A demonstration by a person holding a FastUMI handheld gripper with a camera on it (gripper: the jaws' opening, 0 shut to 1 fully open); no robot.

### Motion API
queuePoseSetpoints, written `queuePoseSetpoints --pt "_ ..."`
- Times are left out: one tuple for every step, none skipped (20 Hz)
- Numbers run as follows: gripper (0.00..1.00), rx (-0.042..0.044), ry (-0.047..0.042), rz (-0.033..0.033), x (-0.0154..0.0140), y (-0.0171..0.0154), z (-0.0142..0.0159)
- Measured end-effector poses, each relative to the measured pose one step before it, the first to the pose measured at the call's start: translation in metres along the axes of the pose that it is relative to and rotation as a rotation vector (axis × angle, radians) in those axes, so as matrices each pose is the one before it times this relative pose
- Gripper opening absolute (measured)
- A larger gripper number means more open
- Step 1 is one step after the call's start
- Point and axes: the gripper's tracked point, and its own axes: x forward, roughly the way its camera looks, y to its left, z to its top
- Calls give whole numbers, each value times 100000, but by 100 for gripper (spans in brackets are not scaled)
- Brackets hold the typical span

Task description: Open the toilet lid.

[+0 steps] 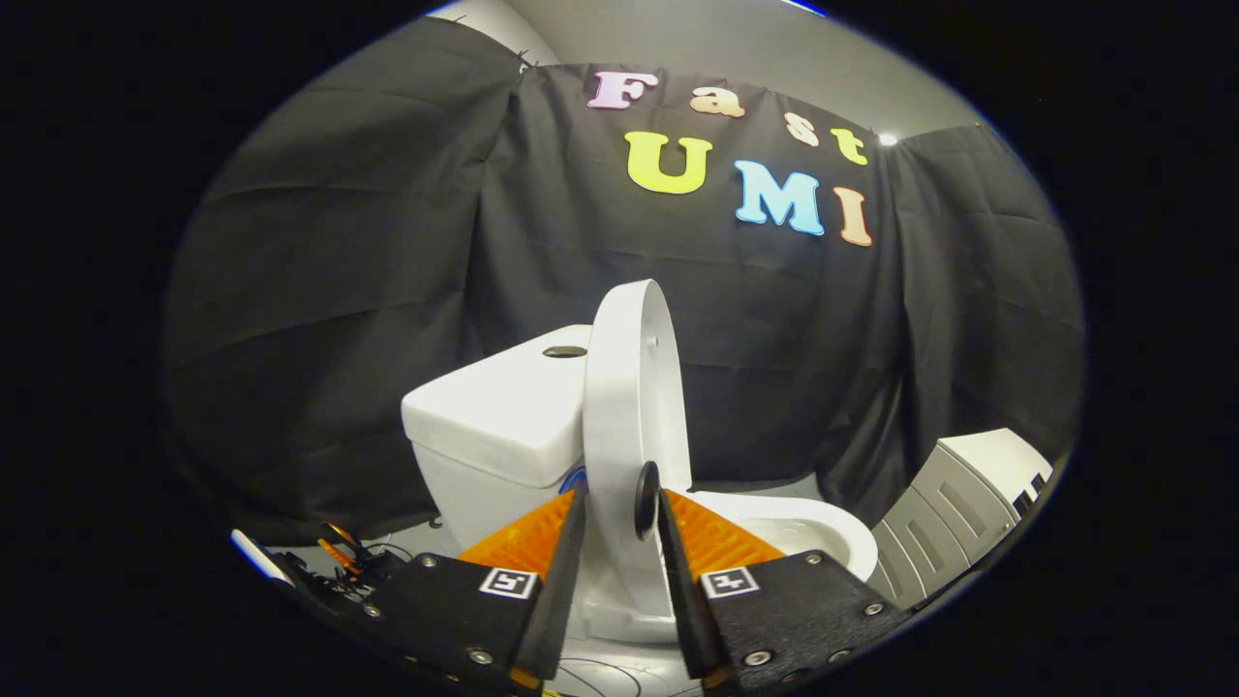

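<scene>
Seen along the tongs (621, 513), a white toilet stands just ahead, in front of the black cloth wall (339, 242) of the booth. Its lid (629, 387) is raised upright and is seen edge-on, leaning back toward the tank (494, 416). The lower part of the lid sits between the two fingers (528, 542), which stand narrowly apart on either side of it. The fingers lie close against its faces, but whether both actually press on it cannot be told from here. A small dark bumper (646, 499) shows on the lid's underside, just beside the right finger. On top of the tank is a round dark flush button (564, 351). To the right of the lid the open bowl (823, 532) with its white rim is exposed, beyond the right finger. Further right, near the wall, stands a grey and white unit (958, 503) with slatted sides. Low on the left, by the floor, lies a tangle of dark cables and small orange parts (339, 557).
</scene>
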Motion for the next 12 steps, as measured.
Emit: queuePoseSetpoints --pt "58 1618 -915 1276 -605 78 858" --pt "69 1604 -978 1751 -710 191 885" --pt "80 1695 -1623 1692 -455 141 848" --pt "90 1445 -2076 1383 -715 -205 1210" --pt "93 1250 -2325 1067 -612 -359 1277" --pt "94 953 -2289 1377 -543 -385 1544" --pt "94 558 -2225 1998 -578 -298 1318" --pt "94 -20 -2465 2479 -408 -214 1542" --pt "94 -1183 -2113 2383 -440 -205 1492" --pt "94 -2310 -2396 1800 -273 -550 1615" --pt "94 -3178 -2932 1061 -387 -784 1643" --pt "94 -2819 -2577 376 -367 -1208 1495"
